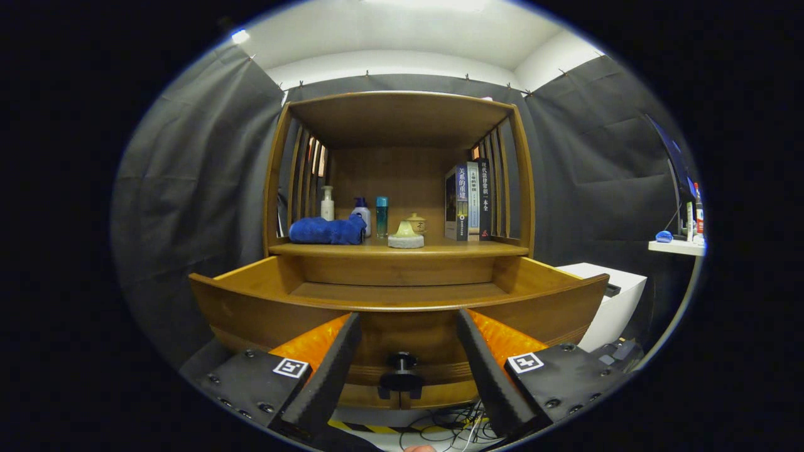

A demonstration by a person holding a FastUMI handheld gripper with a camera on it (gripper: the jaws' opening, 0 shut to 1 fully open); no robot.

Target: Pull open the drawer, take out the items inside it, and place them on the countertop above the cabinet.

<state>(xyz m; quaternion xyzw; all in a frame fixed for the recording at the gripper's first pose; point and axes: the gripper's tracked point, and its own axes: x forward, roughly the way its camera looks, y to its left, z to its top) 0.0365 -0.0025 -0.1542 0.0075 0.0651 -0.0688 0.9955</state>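
The wooden drawer stands pulled out toward me, and the part of its floor I can see is bare. Its dark knob sits on the front panel, between my fingers and a little beyond them. My gripper is open, its fingers spread wide either side of the knob and touching nothing. On the countertop above the drawer lie a folded blue towel, a white pump bottle, a blue-capped bottle, a teal bottle, a pale round dish with a yellowish piece and a small lidded jar.
Several upright books stand at the right of the shelf, against slatted wooden sides. A white box sits right of the cabinet, with a small side table beyond it. Cables lie on the floor below the drawer.
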